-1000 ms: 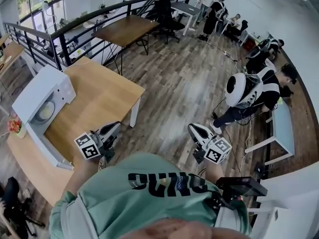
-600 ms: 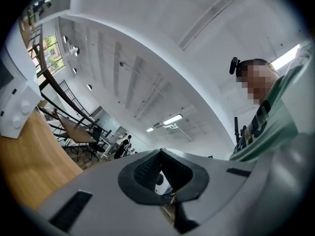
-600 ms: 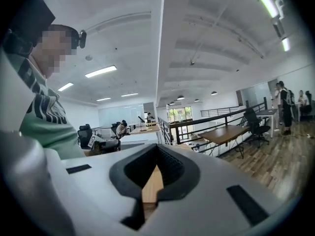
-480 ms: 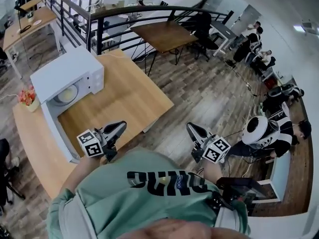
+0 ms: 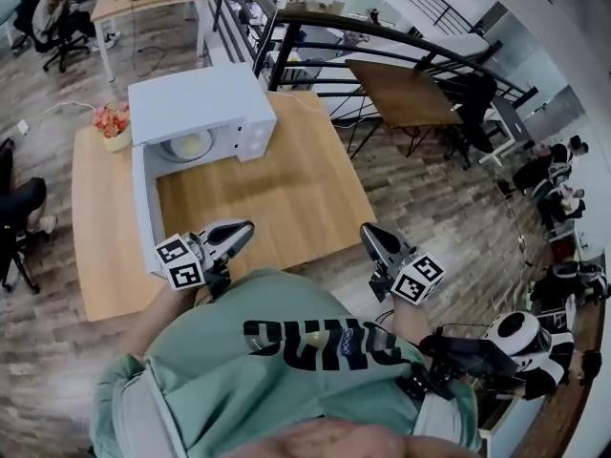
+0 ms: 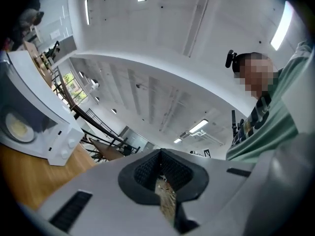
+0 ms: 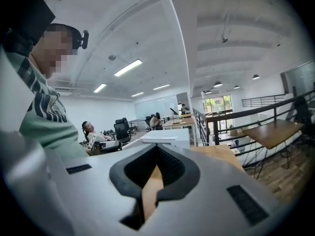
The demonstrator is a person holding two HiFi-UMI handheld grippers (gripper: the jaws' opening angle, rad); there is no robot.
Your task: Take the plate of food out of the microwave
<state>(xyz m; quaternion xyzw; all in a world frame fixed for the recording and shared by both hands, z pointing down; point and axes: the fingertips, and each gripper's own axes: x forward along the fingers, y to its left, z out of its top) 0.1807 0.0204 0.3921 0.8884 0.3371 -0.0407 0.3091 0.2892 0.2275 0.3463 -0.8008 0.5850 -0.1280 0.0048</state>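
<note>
A white microwave (image 5: 205,103) stands at the back of the wooden table (image 5: 286,189), its door (image 5: 145,219) swung open toward me on the left. Inside it lies a pale plate of food (image 5: 187,145). My left gripper (image 5: 243,227) is shut and empty over the table's near edge, short of the door. The right gripper (image 5: 368,232) is also shut and empty, by the table's near right corner. In the left gripper view the microwave (image 6: 34,112) and the plate (image 6: 18,128) show far left, beyond the closed left gripper (image 6: 160,154). The right gripper (image 7: 156,149) points toward the microwave (image 7: 165,137).
A pot of flowers (image 5: 113,127) sits on the table left of the microwave. A black railing (image 5: 315,27) runs behind the table, with other desks (image 5: 406,89) beyond it. A black chair (image 5: 14,218) stands to the left. A white humanoid robot (image 5: 520,337) is at the lower right.
The head view has swung left, so the table and microwave have come from the far left to straight ahead. Both grippers have swung round with it and stay shut.
</note>
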